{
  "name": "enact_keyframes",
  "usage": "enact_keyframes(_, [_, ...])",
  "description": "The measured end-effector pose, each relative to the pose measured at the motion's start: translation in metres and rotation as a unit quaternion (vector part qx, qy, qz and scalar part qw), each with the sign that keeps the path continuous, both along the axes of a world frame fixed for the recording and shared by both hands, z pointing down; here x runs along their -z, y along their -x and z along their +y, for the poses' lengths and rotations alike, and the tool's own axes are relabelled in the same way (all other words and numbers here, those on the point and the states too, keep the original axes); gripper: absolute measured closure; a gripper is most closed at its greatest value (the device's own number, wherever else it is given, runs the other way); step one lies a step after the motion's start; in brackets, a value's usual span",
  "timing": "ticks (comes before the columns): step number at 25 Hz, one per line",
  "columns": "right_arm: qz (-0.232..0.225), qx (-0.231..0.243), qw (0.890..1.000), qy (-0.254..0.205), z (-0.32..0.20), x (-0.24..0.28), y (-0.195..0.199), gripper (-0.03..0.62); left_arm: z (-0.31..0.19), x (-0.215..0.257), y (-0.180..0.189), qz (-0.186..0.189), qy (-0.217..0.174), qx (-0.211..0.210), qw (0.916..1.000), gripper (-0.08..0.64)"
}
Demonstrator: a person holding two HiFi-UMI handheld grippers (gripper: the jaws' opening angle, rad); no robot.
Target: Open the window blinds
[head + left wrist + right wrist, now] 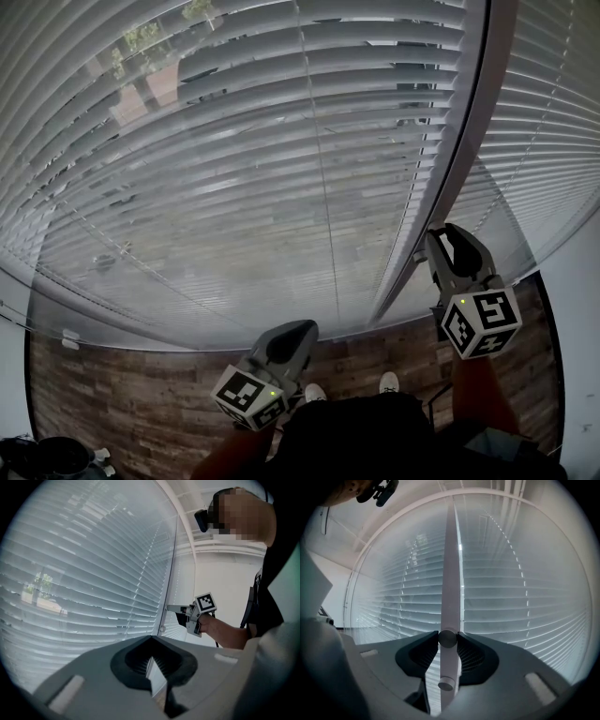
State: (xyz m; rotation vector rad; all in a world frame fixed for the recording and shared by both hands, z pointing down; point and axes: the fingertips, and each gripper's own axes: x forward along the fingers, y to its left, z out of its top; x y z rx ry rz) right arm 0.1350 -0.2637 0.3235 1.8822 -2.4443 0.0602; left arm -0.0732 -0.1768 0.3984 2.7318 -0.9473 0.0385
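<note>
Two grippers | right gripper (448, 638): jaws clamped on the wand (451, 573) hanging before the lowered blinds (234, 187) | left gripper (151, 641): jaws together, holding nothing, near the blinds

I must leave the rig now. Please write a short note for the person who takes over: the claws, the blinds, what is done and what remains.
The right claw is closed on the tilt wand and points level at the window.
The left claw is shut and empty, held lower, touching nothing.
The blinds are lowered, slats nearly closed; outside shows only dimly.
Done: wand gripped.
Left: probably twist the wand until the slats open.
</note>
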Motion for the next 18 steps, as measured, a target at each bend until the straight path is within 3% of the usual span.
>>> enact_keyframes(10, [0.07,-0.003,0.997,-0.005,0.0004,0.0004,0.0023,0.443,0.0002,-0.0012,0.0015,0.006,-0.003,-0.002,1.0,0.56])
enact_keyframes(18, [0.157,-0.005,0.987,-0.018,-0.0001,0.0008,0.0039,0.443,-0.0002,-0.0021,0.0,0.01,-0.002,-0.001,1.0,0.56])
